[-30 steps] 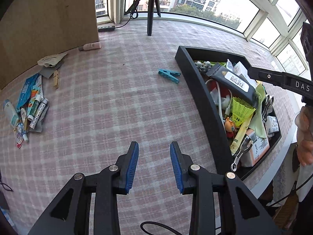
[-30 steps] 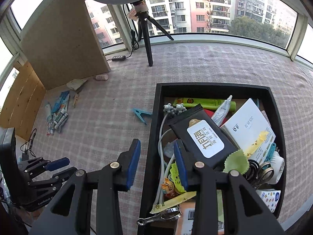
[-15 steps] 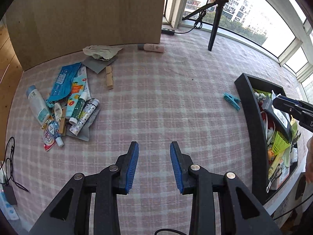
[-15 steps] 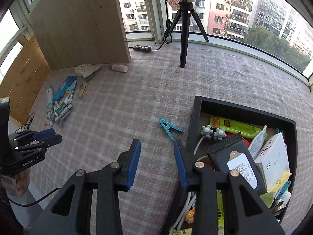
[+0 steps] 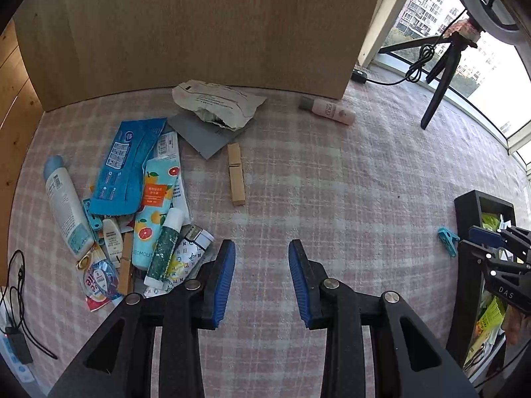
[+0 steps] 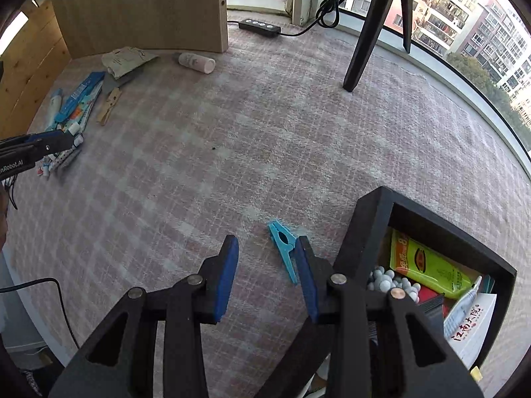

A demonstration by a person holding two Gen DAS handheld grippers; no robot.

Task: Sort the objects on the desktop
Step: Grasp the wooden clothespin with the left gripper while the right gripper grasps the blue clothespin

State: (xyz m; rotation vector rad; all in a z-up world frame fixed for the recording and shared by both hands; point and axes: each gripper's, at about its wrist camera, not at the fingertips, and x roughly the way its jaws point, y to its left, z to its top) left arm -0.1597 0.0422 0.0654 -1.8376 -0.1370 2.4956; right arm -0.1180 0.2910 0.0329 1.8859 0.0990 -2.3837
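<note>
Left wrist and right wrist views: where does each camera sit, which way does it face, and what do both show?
Left wrist: on the left gripper, looking down along open fingers at the checked cloth and pile of tubes; right gripper at the edge.
Right wrist: on the right gripper, open, looking down at the blue clothespin beside the black tray; left gripper at the edge.
Shared: clothespin, tray, wooden clothespin, pink bottle, tripod.
</note>
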